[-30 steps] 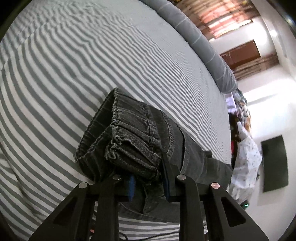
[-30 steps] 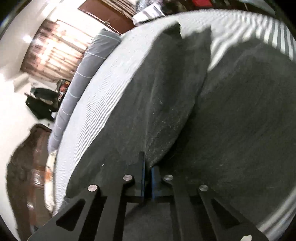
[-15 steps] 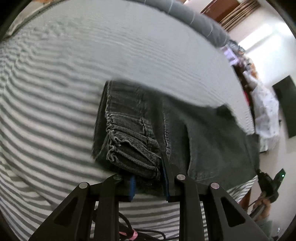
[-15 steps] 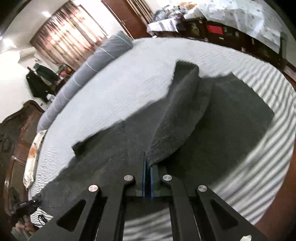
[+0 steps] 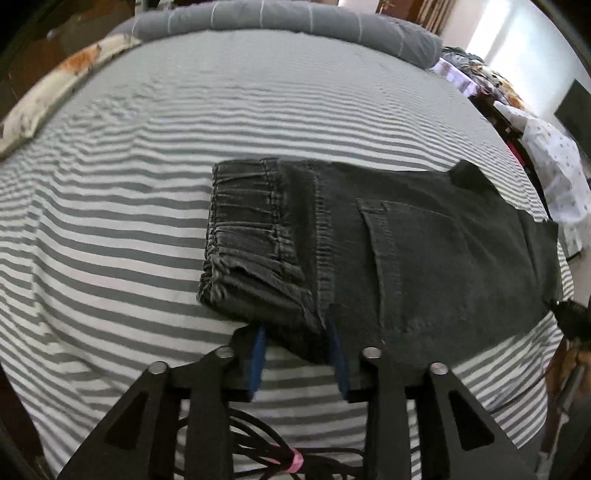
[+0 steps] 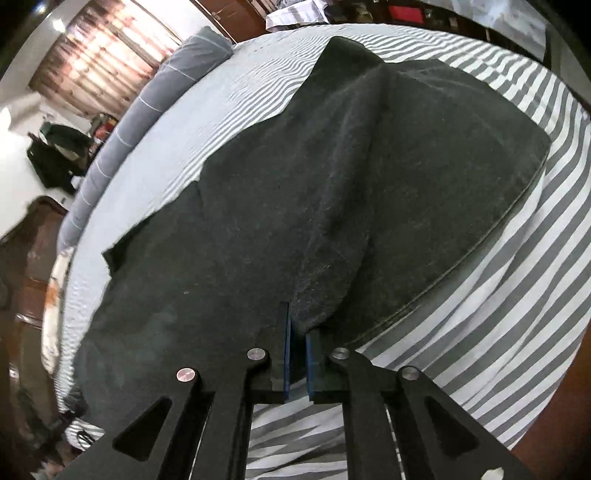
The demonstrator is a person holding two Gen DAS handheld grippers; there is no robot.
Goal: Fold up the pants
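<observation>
Dark grey denim pants lie flat on a grey-and-white striped bed, waistband to the left, legs running right. My left gripper has its jaws parted around the near corner of the elastic waistband, with a gap at the left pad. In the right wrist view the pants' leg fabric spreads over the bed, with a raised ridge running away from me. My right gripper is shut on the near end of that ridge.
A long grey bolster lies along the far edge of the bed and also shows in the right wrist view. A floral cloth lies at the far left. Cluttered furniture stands at the right. Black cables lie near me.
Both grippers have lowered and spread the pants flat on the bed. The left jaws have opened wider around the waistband. The right gripper still pinches the leg fabric.
</observation>
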